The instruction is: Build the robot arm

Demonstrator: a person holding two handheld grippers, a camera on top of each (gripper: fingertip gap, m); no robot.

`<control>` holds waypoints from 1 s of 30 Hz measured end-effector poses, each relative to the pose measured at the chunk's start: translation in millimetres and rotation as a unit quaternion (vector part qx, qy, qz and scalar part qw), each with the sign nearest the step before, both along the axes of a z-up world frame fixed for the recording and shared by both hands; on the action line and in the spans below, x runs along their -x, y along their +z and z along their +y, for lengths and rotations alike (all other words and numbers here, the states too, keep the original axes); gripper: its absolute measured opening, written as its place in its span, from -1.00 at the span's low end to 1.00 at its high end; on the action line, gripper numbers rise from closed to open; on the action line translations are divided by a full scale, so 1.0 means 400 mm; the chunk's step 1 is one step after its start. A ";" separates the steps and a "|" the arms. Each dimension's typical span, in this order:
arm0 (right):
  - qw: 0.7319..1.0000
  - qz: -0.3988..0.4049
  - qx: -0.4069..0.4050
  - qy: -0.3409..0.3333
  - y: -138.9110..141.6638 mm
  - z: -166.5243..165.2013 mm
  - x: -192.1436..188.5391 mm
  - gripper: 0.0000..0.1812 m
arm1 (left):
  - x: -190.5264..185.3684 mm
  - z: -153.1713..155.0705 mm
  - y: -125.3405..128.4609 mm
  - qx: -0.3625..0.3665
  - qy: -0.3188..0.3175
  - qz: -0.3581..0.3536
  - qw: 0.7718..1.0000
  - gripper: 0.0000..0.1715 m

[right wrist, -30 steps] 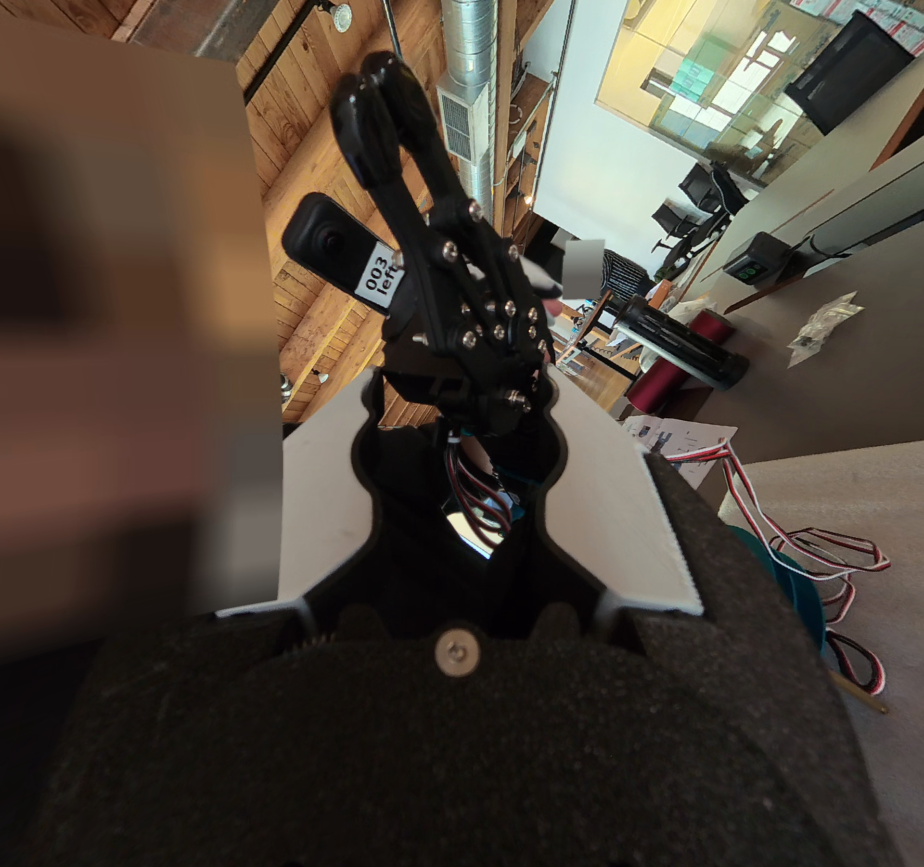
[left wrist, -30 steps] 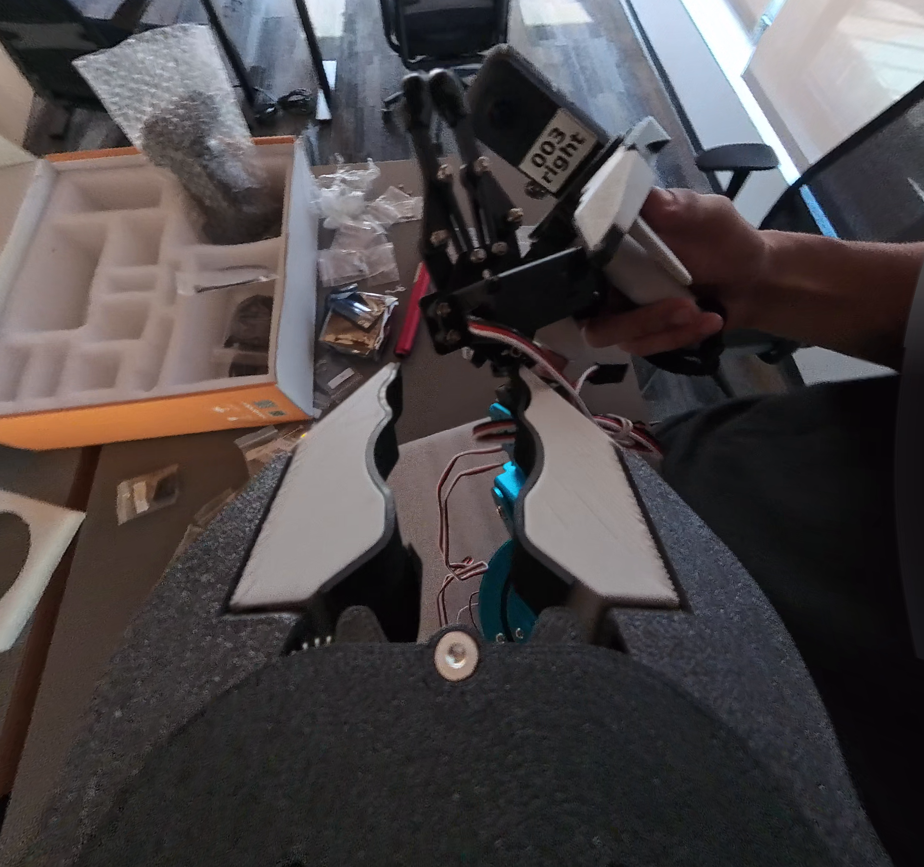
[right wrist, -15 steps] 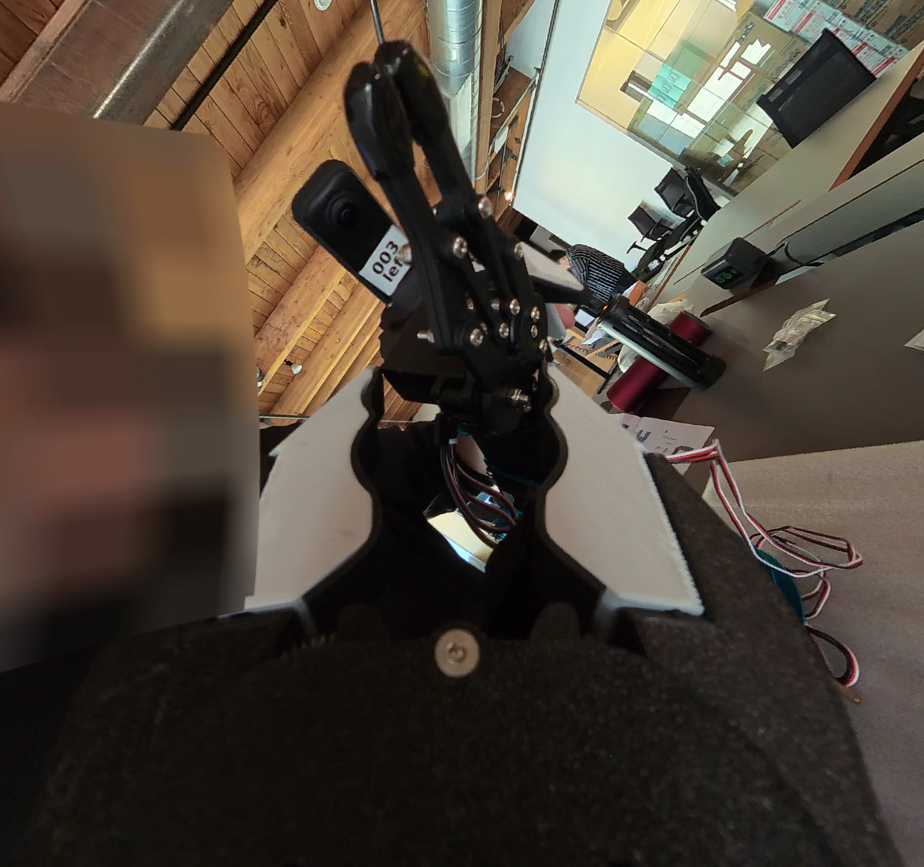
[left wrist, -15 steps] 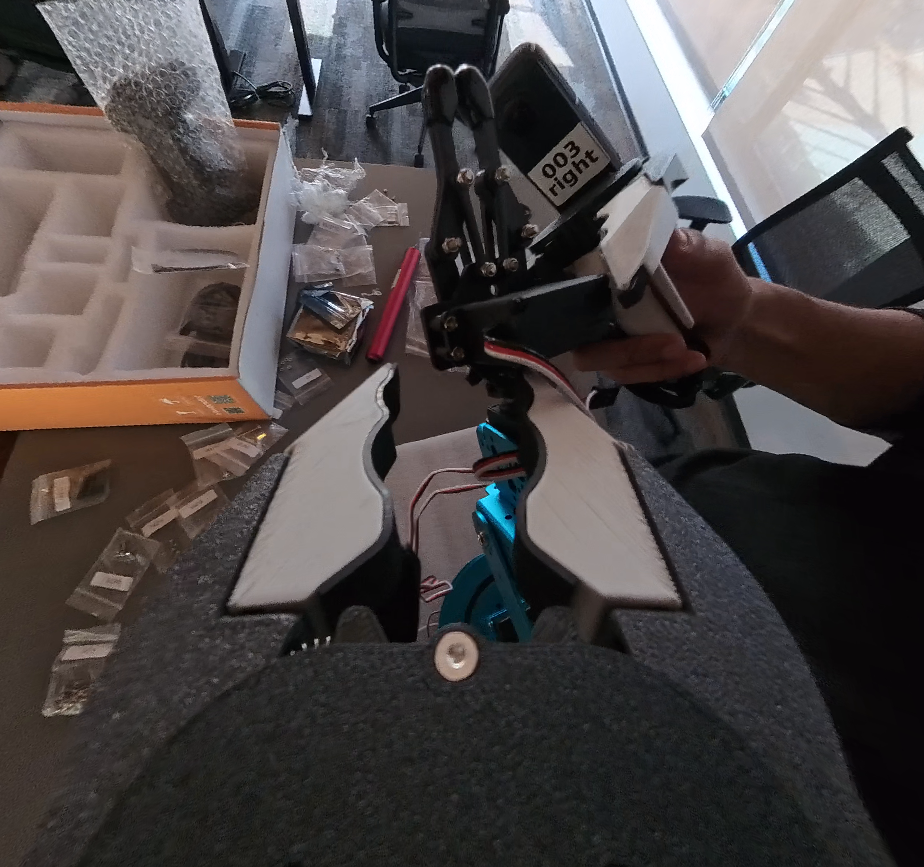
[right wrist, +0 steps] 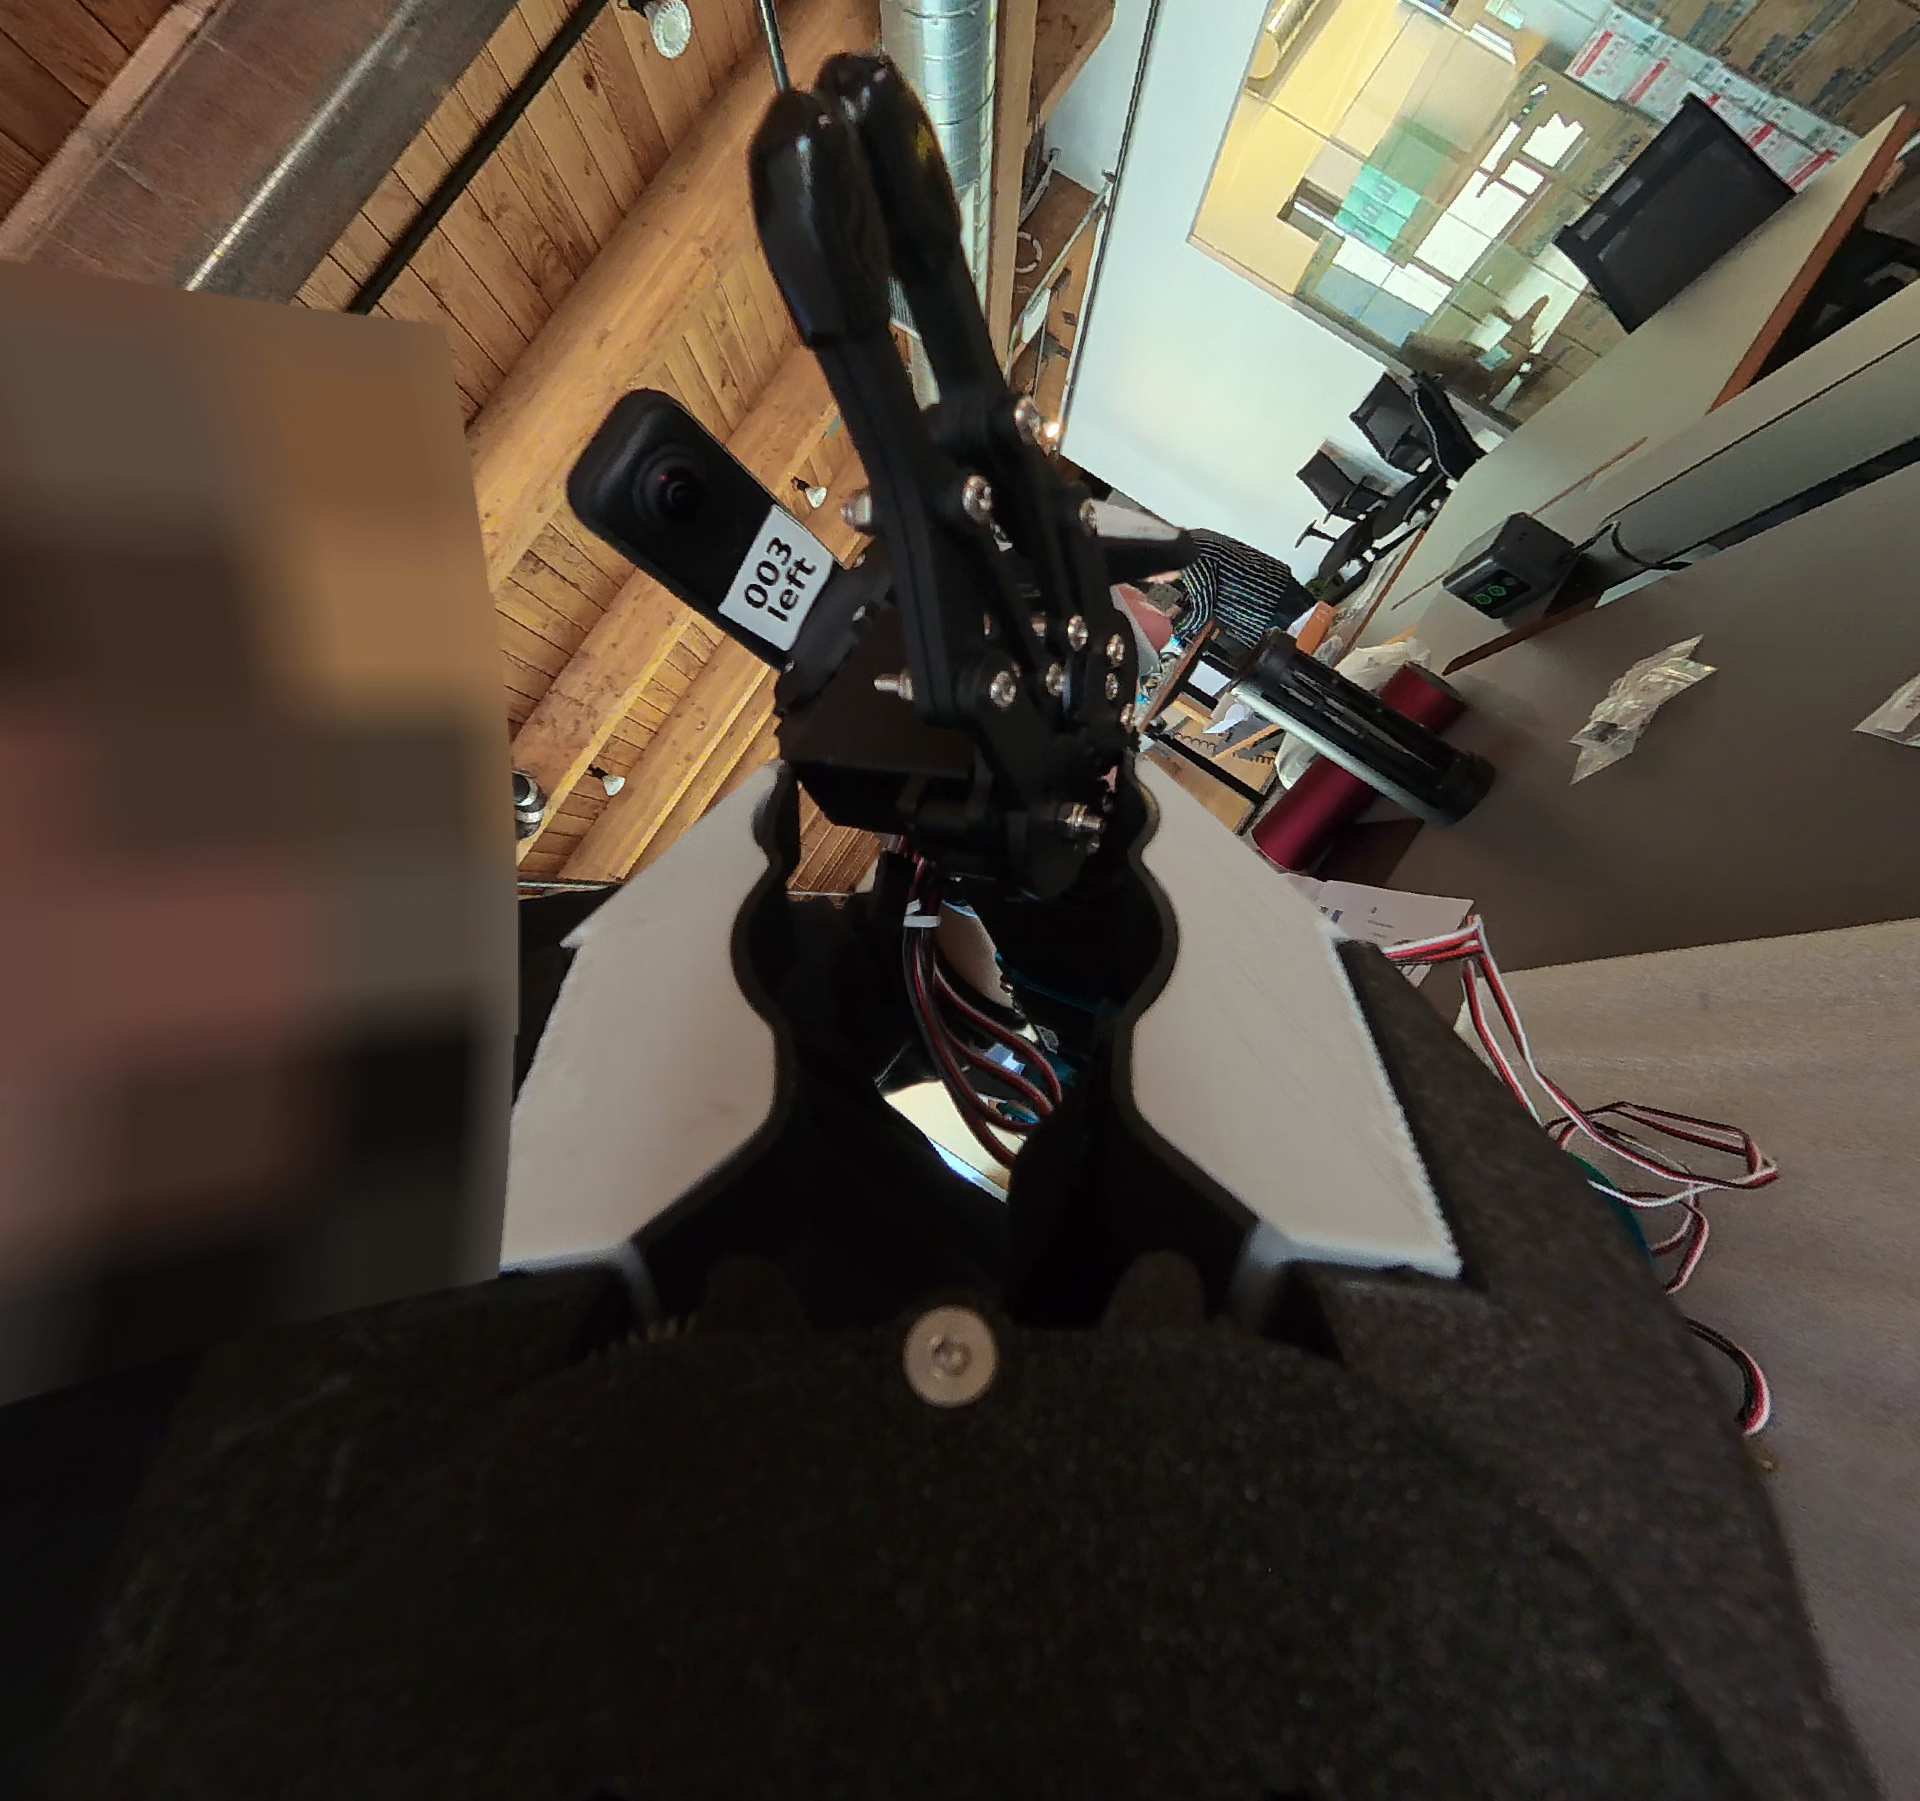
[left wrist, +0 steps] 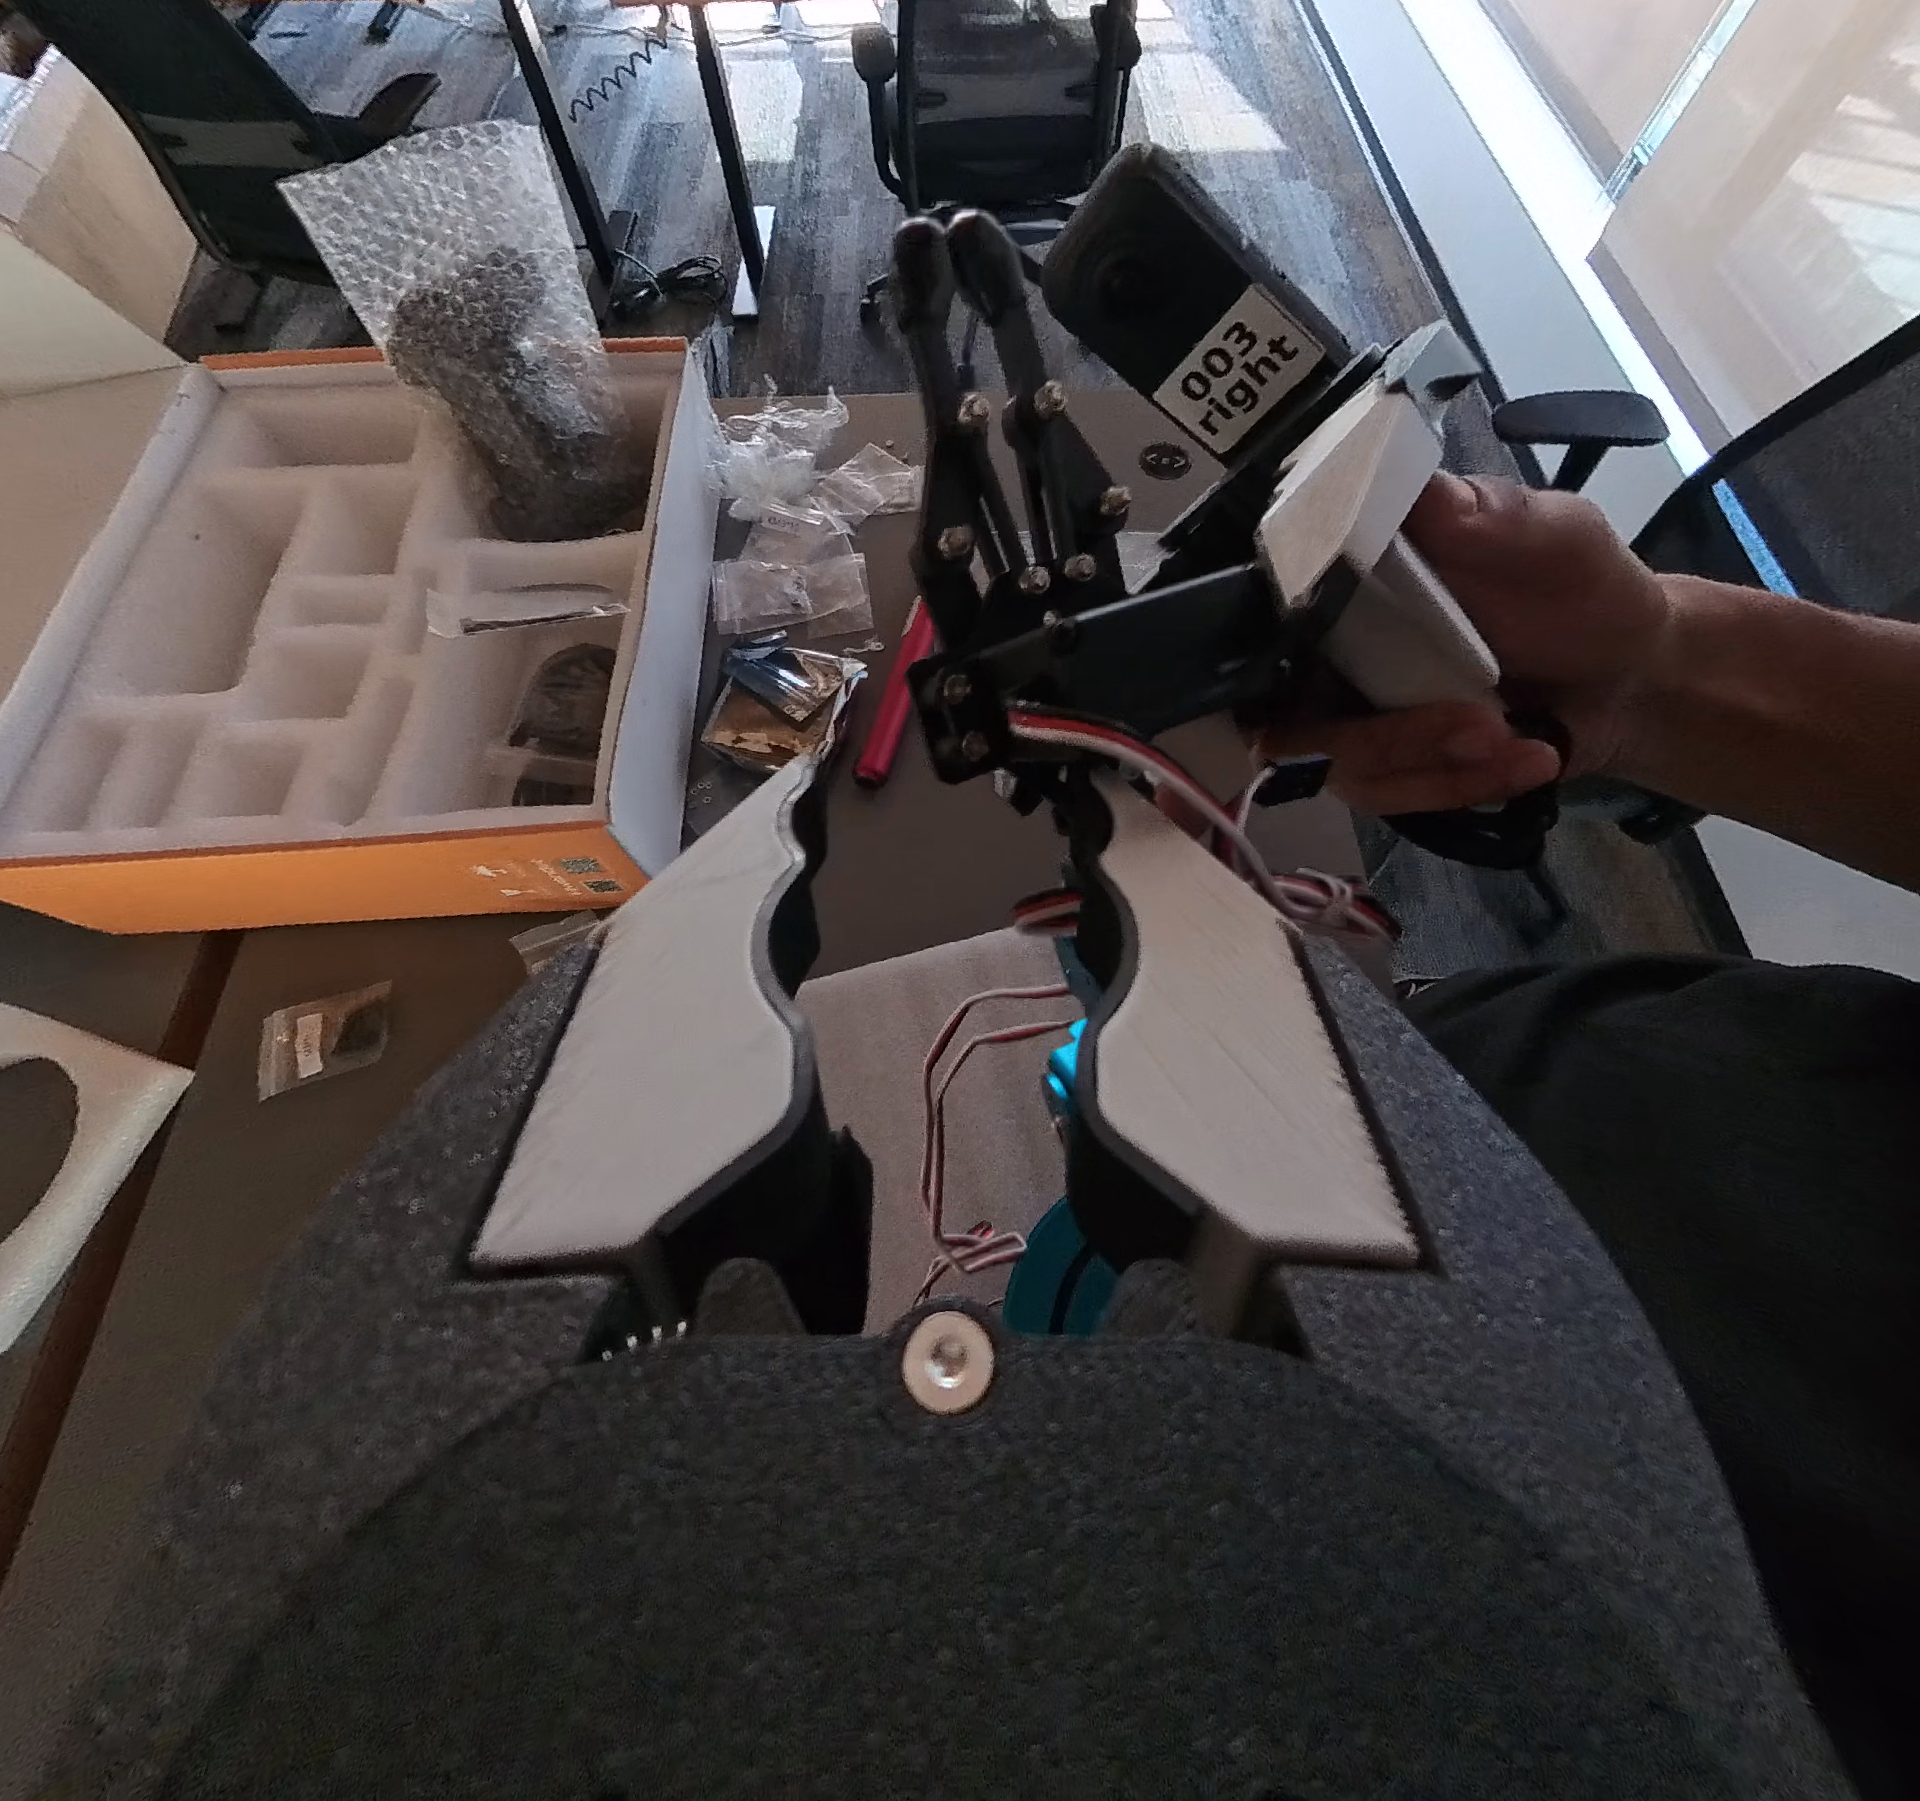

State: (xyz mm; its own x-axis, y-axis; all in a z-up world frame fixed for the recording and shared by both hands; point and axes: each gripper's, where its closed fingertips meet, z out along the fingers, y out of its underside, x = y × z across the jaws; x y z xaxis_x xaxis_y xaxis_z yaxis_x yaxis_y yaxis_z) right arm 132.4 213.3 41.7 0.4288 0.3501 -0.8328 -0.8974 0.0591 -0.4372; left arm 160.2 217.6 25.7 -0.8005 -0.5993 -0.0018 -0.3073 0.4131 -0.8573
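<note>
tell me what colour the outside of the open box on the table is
Orange, with a white foam insert; the box shows best in the left wrist view.

Glossy black plastic claw (right wrist: 914,504) (bright metal screws), matt white foam tray (left wrist: 260,608)

Both wrist views share black claw (left wrist: 1023,546).

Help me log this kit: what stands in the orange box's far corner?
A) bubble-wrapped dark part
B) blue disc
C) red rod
A: the bubble-wrapped dark part rises from the orange box at its far corner; the red rod lies outside it.
</note>
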 end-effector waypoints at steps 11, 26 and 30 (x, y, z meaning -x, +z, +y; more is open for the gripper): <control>1.000 -0.004 0.003 0.002 0.002 0.001 0.002 -0.30 | 0.008 0.028 0.002 0.024 0.007 0.012 1.000 -0.45; 0.989 -0.098 0.080 -0.071 -0.008 0.019 0.009 -0.35 | -0.025 0.184 -0.075 0.162 0.084 0.024 0.983 -0.58; 0.988 -0.103 0.083 -0.077 -0.006 0.019 0.014 -0.35 | 0.012 0.192 -0.059 0.252 0.093 0.018 0.963 -0.58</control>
